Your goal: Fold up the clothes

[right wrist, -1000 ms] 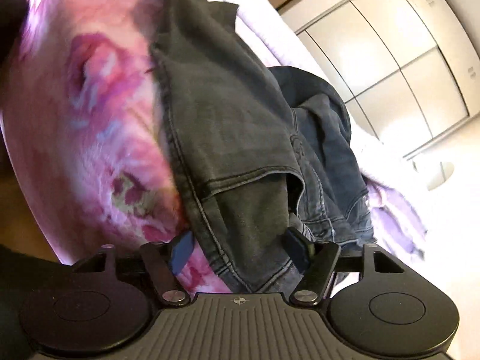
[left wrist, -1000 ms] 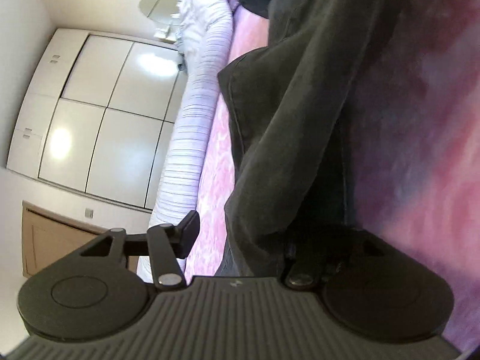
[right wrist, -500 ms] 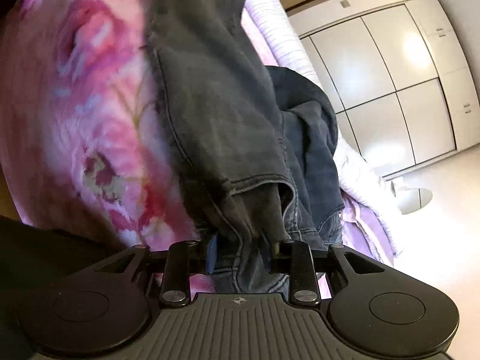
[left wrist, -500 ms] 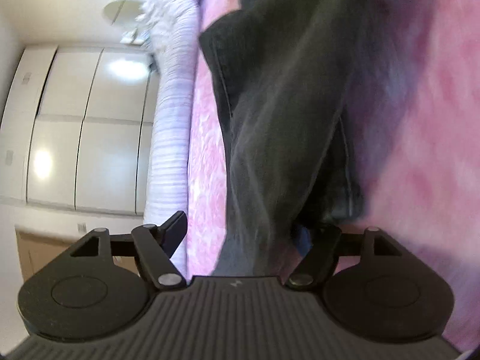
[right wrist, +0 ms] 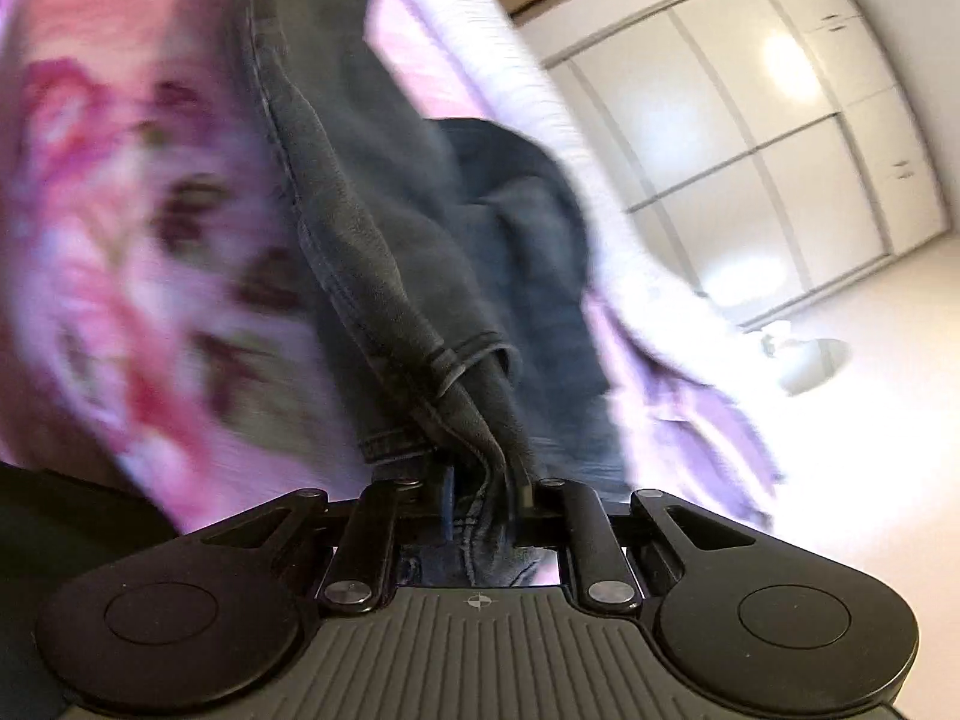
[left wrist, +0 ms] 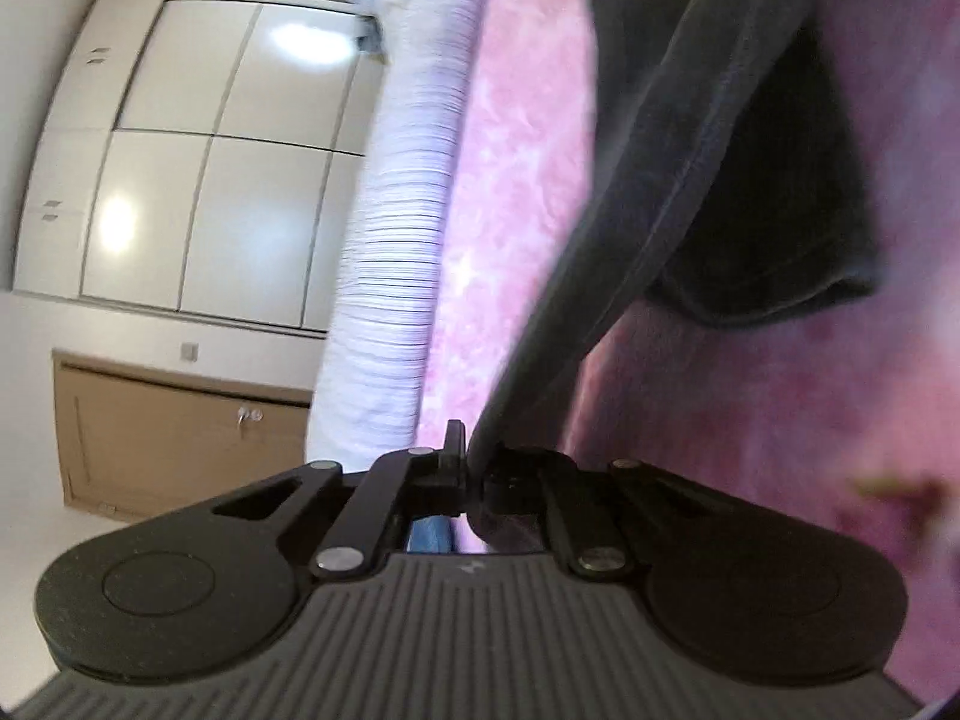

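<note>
In the left wrist view, the left gripper (left wrist: 467, 468) has its fingers drawn close together at the bottom centre of the frame, pinching an edge of the dark grey jeans (left wrist: 708, 180). From the pinch the denim runs as a taut band up and to the right, widening into a broad dark mass that fills the upper right of the frame; a folded hem of it hangs at the right, just above the pink floral bedspread (left wrist: 522, 192). The bedspread covers the bed across the middle and right of the frame. To its left a white ribbed bolster (left wrist: 408, 228) runs top to bottom along the bed's edge. Beyond it, in the left of the frame, stands a white wardrobe (left wrist: 198, 162) with glossy panel doors, and below it a brown wooden cabinet (left wrist: 174, 438).

In the right wrist view, the right gripper (right wrist: 483, 495) sits at the bottom centre with its fingers narrow, clamped on a bunched seam of the jeans (right wrist: 384, 252). The cloth rises from the fingers toward the upper left of the frame, with a stitched hem visible just above the grip. A second heap of darker blue denim (right wrist: 540, 228) lies right of centre. The bedspread (right wrist: 120, 228) is blurred in the left half of the frame. The wardrobe (right wrist: 780, 120) occupies the upper right.
</note>
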Motion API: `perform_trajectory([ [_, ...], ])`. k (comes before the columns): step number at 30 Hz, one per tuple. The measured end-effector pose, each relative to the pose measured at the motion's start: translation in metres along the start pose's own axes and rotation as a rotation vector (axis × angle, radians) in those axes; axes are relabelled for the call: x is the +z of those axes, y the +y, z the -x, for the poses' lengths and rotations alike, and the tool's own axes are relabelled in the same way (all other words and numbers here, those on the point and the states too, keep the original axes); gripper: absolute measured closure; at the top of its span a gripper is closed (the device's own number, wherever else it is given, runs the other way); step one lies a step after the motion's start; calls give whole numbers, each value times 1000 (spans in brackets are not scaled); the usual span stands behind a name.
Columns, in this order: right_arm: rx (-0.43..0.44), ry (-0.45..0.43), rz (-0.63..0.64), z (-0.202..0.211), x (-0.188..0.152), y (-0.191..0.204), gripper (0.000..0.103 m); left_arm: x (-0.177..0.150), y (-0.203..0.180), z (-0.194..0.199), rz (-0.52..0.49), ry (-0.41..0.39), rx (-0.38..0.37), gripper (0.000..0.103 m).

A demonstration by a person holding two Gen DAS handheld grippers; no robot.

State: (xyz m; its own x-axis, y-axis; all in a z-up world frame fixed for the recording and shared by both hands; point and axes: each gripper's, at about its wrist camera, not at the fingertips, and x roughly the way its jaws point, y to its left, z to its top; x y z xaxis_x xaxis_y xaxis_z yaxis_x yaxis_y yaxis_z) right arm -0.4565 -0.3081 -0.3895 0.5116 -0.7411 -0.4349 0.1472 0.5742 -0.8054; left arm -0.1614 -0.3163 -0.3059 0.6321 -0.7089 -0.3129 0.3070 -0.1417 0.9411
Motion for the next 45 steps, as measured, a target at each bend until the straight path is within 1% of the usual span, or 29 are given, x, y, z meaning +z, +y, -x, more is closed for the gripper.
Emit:
perform_trajectory([
  [3,-54,11,-30,6,-11,-21,92,2,-1,70,14,2,-10,98],
  [5,-49,27,-55,8,-19,-19,92,5,-17,106,8,16,-32,98],
  [7,-31,41,-59,7,-28,-11,93,6,-42,130,-3,33,-72,98],
  [10,7,59,-39,4,-39,8,94,6,-85,147,-22,65,-144,98],
  [12,18,70,-20,4,-44,14,95,3,-105,154,-33,77,-168,98],
  [14,17,71,5,6,-46,16,95,-2,-110,159,-29,81,-168,98],
  [16,-1,53,37,6,-44,12,95,-8,-110,165,-11,84,-160,98],
  [18,5,34,16,15,-42,7,95,-5,-103,161,16,91,-154,98],
  [20,32,33,-17,17,-40,13,95,-3,-104,155,28,100,-160,98],
  [21,39,38,-36,16,-40,20,90,3,-101,144,26,106,-168,98],
  [22,37,41,-51,15,-41,28,70,9,-99,135,25,111,-173,98],
  [23,26,36,-57,15,-43,34,58,11,-102,135,29,116,-176,98],
  [24,14,33,-65,15,-45,40,35,14,-103,134,38,120,-179,98],
  [25,2,35,-81,13,-47,45,25,15,-102,132,46,122,-183,98],
  [27,-6,33,-123,8,-50,49,24,17,-101,133,47,123,-189,98],
  [30,-21,20,-214,-5,-47,39,24,19,-99,133,29,125,-202,98],
  [31,-8,18,-253,-11,-44,32,25,19,-98,130,24,126,-204,98],
  [32,16,22,-290,-18,-43,23,30,19,-96,127,19,127,-206,98],
  [33,42,37,-315,-24,-41,14,65,20,-94,125,16,128,-205,98],
  [34,67,57,-314,-31,-41,5,90,21,-91,123,16,129,-201,98],
  [35,82,62,-268,-35,-40,-2,90,22,-90,126,19,127,-191,98],
  [36,50,46,-170,-32,-40,-5,94,24,-88,133,25,119,-176,98],
  [37,-17,15,-41,-27,-40,-8,95,26,-86,138,32,108,-158,98],
  [38,-97,-16,42,-21,-41,-14,95,28,-83,144,40,96,-140,98],
  [39,-179,-36,74,-16,-42,-22,95,28,-84,148,40,92,-135,98],
  [40,-238,-44,70,-12,-44,-30,95,27,-86,150,34,93,-141,98],
  [42,-318,-22,14,-10,-51,-39,95,26,-91,155,24,95,-152,98],
  [43,-303,6,-20,-13,-57,-35,95,25,-93,157,18,96,-158,98],
  [45,-199,80,-28,-27,-71,-10,95,24,-98,162,8,98,-169,98],
])
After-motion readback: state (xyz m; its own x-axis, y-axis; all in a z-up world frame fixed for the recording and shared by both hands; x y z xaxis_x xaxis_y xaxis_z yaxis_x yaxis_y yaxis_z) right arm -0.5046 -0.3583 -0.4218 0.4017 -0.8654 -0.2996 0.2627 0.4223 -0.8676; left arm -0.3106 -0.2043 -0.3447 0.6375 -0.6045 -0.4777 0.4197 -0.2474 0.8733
